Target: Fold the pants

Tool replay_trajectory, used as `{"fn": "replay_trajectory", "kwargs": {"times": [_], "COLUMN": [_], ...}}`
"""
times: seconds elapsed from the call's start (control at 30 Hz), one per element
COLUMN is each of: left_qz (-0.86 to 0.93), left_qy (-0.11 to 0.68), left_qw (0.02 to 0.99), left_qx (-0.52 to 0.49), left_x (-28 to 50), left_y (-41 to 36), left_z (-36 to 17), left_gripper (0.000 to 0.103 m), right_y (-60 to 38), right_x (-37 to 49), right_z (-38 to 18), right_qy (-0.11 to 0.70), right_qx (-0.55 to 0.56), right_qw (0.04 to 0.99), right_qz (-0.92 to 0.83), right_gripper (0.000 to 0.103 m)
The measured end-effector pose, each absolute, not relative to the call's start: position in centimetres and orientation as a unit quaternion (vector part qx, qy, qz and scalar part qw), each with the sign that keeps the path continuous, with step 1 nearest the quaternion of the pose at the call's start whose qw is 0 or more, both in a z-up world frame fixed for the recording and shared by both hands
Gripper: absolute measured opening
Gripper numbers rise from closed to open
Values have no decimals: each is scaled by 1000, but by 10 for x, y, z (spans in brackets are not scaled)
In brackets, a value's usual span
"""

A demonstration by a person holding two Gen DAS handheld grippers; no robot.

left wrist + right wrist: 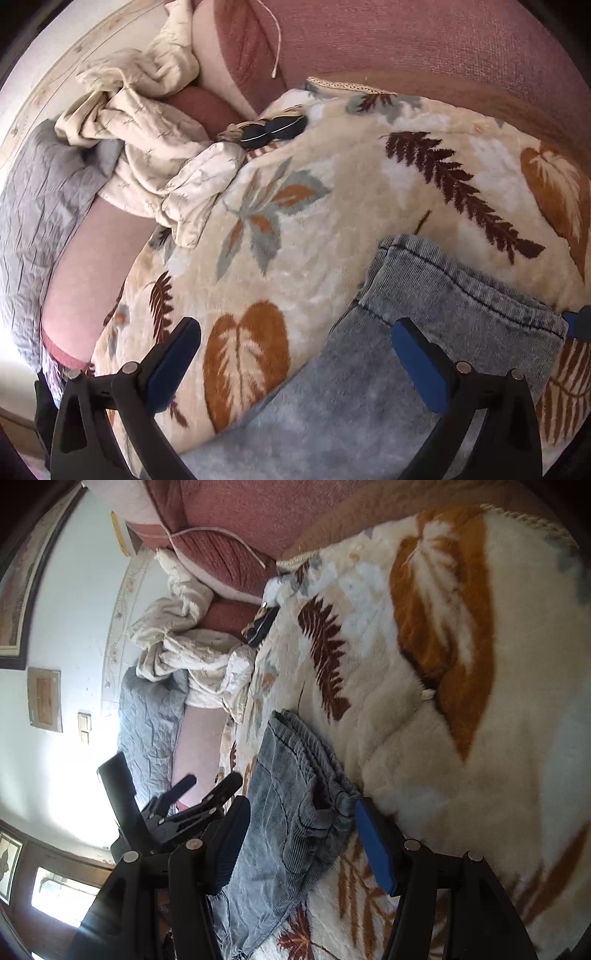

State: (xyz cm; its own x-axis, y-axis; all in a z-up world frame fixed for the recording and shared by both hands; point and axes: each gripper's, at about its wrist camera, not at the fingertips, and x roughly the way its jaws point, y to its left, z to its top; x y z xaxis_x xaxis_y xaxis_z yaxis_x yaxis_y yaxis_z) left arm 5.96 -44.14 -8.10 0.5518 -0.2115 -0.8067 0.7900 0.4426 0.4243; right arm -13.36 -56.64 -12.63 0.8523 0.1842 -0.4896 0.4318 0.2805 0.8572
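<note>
Pants (424, 332) folded on leaf-print blanket (303, 236), both hand-held grippers (295, 354) (303, 834) spread, gripping nothing.

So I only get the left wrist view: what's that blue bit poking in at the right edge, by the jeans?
Observer: A finger of the right gripper. Its fingers stand open on either side of the corner of the jeans, not squeezing it.
Operator: Are the jeans folded already? I see one end only.
Observer: Partly, at least. The right wrist view shows several denim layers stacked at that end.
Operator: And what does my own gripper look like from outside?
Observer: The left gripper is open, off to the side of the jeans, with nothing between its fingers.
</note>
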Motion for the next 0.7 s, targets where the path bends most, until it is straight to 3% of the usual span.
{"fn": "replay_trajectory", "kwargs": {"times": [0.3, 0.7], "left_qz": [-362, -424], "left_qy": [375, 385], "left_qw": [758, 710], "left_qx": [392, 410], "left_x": [79, 74], "left_y": [-451, -488], "left_z": [-82, -99], "left_gripper": [103, 103], "right_y": [-561, -552], "right_x": [-117, -126], "right_z": [-127, -128], "right_qy": [305, 302], "right_qx": [544, 537], "right_qw": [773, 779], "right_qz": [-113, -117], "right_gripper": [63, 62]}}
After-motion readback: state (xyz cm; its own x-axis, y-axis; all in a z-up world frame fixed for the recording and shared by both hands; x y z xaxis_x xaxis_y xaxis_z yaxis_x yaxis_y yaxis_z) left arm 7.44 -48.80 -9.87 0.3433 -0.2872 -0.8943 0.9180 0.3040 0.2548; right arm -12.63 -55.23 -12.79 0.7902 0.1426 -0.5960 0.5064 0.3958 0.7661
